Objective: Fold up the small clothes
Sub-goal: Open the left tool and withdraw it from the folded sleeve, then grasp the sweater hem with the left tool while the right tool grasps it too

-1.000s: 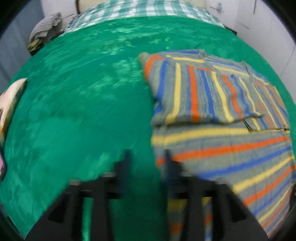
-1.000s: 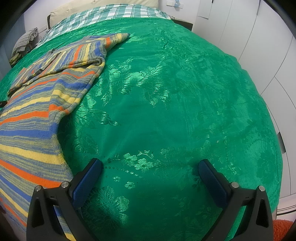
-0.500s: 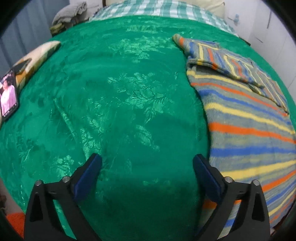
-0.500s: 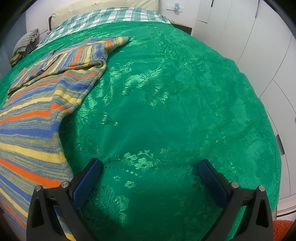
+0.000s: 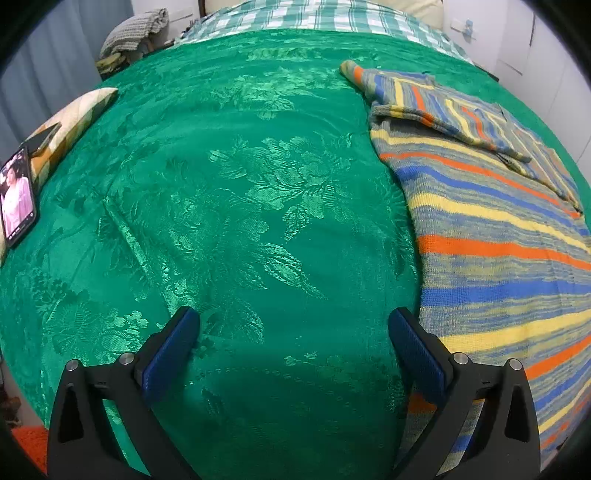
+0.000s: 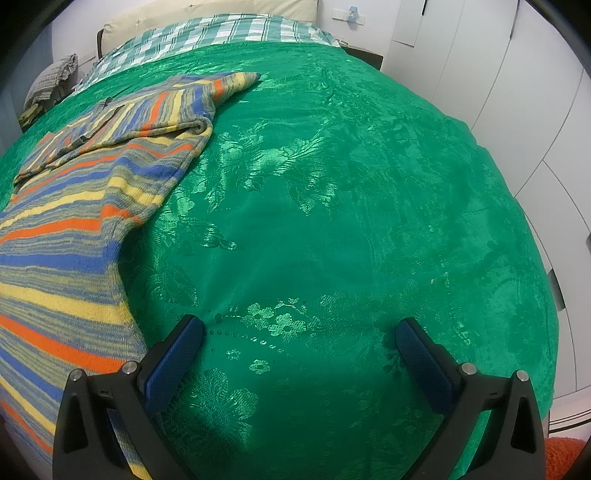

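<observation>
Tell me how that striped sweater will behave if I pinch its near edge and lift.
Likely floppy: the striped sweater lies limp, with a folded sleeve draped over the body. Its knit looks thick, so it may feel fairly weighty and sag. It could drag on the textured green bedspread rather than slide.

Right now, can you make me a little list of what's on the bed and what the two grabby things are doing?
surface: green bedspread with a flower pattern
garment: striped sweater, lying flat, both sleeves folded across its top
left gripper: open, holding nothing, sweater's edge beside its right finger
right gripper: open, holding nothing, sweater to its left
phone: screen lit, at the bed's left edge
cushion: just beyond the phone
far end: checked sheet
</observation>
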The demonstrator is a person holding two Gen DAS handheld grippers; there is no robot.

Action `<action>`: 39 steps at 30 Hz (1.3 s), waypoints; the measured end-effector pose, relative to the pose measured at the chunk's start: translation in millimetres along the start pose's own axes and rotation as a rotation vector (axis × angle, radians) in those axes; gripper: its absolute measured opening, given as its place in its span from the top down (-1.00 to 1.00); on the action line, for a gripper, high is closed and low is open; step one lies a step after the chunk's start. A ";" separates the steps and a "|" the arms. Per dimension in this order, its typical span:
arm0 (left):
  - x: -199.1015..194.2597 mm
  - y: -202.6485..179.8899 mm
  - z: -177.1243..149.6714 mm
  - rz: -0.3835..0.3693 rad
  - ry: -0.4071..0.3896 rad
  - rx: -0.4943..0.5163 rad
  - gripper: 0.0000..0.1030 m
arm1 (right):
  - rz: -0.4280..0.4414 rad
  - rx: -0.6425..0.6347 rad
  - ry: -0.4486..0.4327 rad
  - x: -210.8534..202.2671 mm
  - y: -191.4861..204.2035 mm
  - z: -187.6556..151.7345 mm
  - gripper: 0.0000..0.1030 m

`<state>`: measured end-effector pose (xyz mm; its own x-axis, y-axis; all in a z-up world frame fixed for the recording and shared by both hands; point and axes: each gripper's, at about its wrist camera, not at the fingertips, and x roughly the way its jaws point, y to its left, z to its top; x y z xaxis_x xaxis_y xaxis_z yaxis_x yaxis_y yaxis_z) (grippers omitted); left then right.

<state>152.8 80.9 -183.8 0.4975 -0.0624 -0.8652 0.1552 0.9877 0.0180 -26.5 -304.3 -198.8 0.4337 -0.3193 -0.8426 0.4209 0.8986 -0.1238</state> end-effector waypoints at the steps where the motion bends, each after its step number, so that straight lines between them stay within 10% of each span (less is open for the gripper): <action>1: 0.0 0.1 -0.3 0.000 0.001 0.000 -0.99 | 0.000 0.000 0.000 0.0 0.0 -0.2 -1.00; 39: -2.1 0.3 -1.0 0.002 -0.006 -0.003 -0.99 | 0.014 0.013 0.007 1.2 -2.2 1.4 -1.00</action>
<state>151.0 81.5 -182.4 0.5031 -0.0612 -0.8621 0.1519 0.9882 0.0185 -25.8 -307.0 -198.8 0.4341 -0.3048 -0.8477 0.4251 0.8990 -0.1056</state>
